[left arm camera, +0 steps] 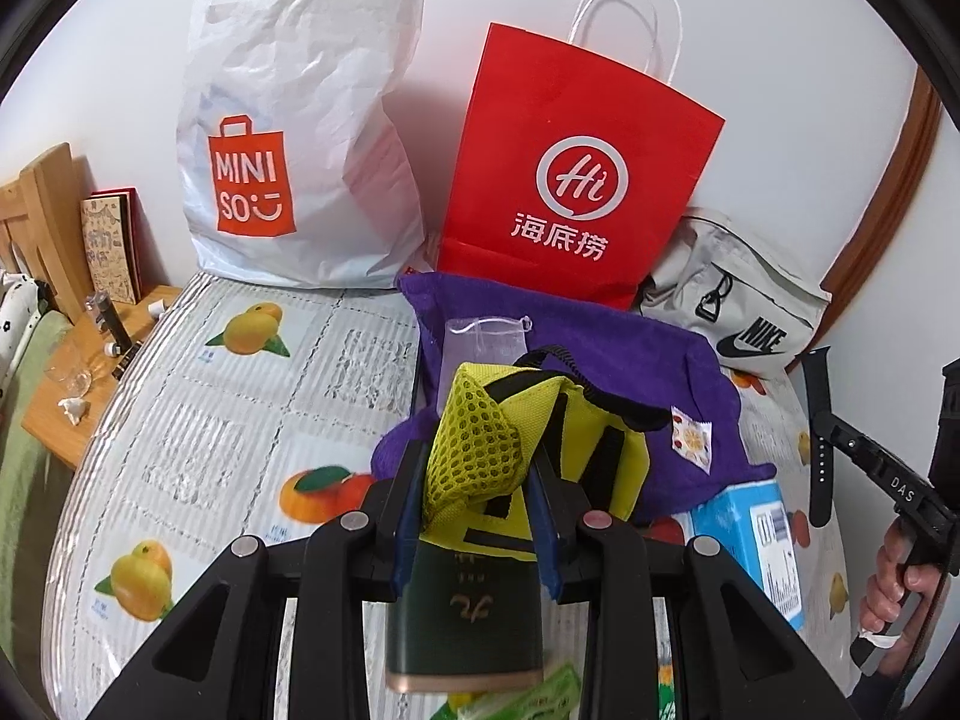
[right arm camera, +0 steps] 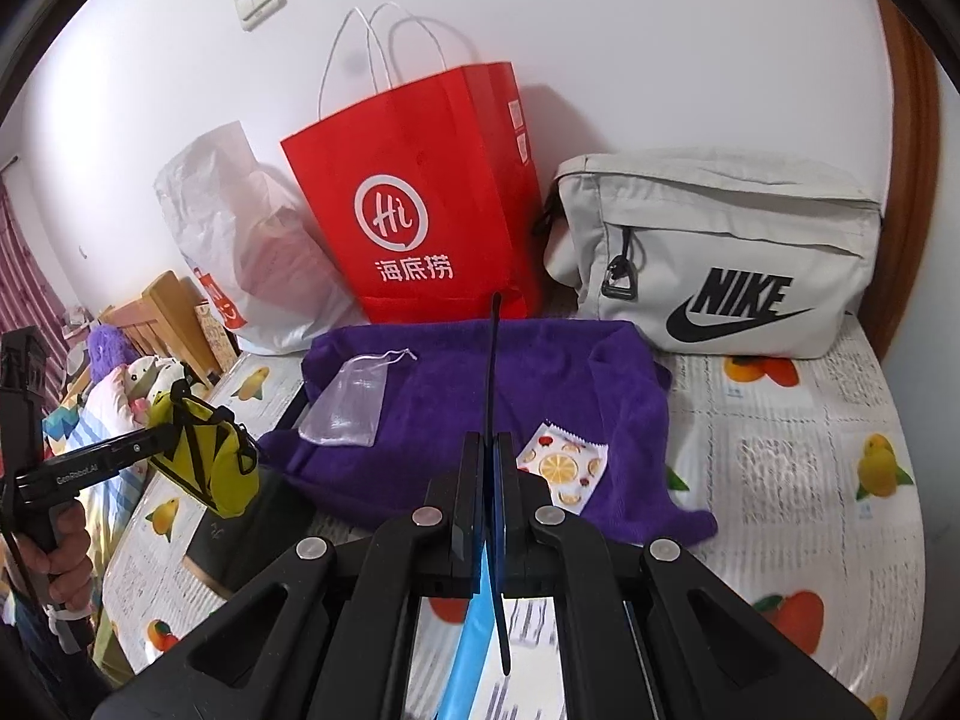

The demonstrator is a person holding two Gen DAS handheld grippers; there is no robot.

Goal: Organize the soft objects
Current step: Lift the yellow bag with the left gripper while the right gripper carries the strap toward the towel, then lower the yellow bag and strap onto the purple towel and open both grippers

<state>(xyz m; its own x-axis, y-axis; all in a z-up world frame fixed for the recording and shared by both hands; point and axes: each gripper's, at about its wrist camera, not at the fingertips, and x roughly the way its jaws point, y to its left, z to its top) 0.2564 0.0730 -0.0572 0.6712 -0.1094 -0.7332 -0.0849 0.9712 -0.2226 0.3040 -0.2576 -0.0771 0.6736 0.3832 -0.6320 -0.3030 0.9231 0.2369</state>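
Note:
My left gripper (left arm camera: 474,468) is shut on a yellow mesh pouch (left arm camera: 480,450) with black straps, held above the table; it also shows in the right wrist view (right arm camera: 204,456). My right gripper (right arm camera: 489,450) is shut on a black watch strap (right arm camera: 493,372) that stands up between its fingers; the strap shows in the left wrist view (left arm camera: 819,438). A purple towel (right arm camera: 480,396) lies on the table, with a clear drawstring pouch (right arm camera: 354,402) and a fruit-print sachet (right arm camera: 561,468) on it.
A red paper bag (right arm camera: 432,198), a white MINISO plastic bag (left arm camera: 288,138) and a grey Nike bag (right arm camera: 720,252) stand against the wall. A dark green box (left arm camera: 465,612) and a blue box (left arm camera: 750,540) lie near the front. A wooden side table (left arm camera: 90,372) is at left.

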